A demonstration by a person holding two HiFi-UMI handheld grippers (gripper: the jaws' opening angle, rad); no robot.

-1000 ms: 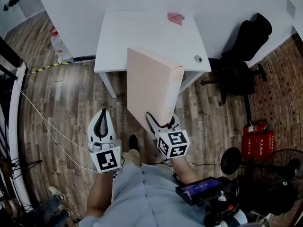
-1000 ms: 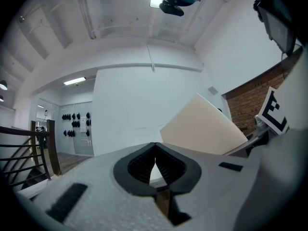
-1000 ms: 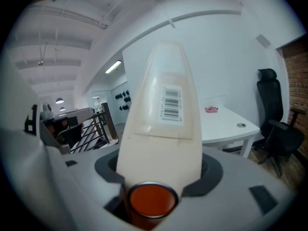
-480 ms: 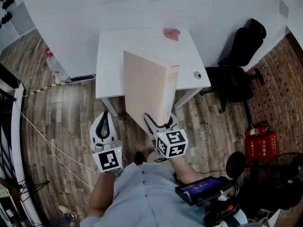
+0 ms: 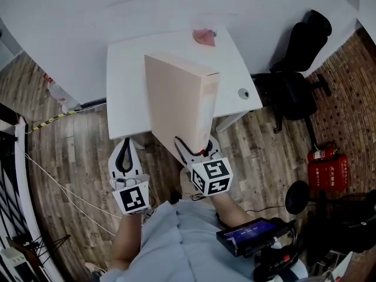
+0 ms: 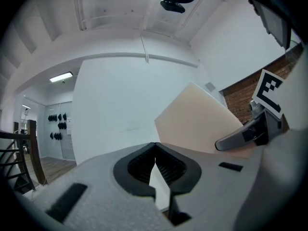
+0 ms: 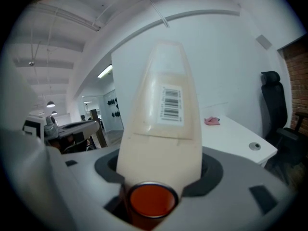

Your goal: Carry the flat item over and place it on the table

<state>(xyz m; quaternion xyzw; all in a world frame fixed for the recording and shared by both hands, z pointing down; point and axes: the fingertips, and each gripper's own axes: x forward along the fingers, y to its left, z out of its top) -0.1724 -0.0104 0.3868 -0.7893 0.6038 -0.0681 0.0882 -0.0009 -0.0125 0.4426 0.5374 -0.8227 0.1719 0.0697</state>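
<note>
The flat box (image 5: 179, 104) is a pale beige, thin rectangular carton standing on its narrow edge, tilted, with one broad face turned left. A white barcode label (image 7: 172, 105) sits on the narrow edge. Its near end is clamped between the fingers of the right gripper (image 5: 195, 148). Its far end reaches over the near half of the white table (image 5: 126, 87), which stands against the far wall.

The worktop (image 5: 124, 87) shows open room along its left edge and near-left corner; the flat box (image 5: 176, 98) hides its middle. A pink thing (image 5: 204, 36) lies at the far edge, a round cap (image 5: 243, 93) near the right edge. A black chair (image 5: 294, 81) crowds the right side.
</note>
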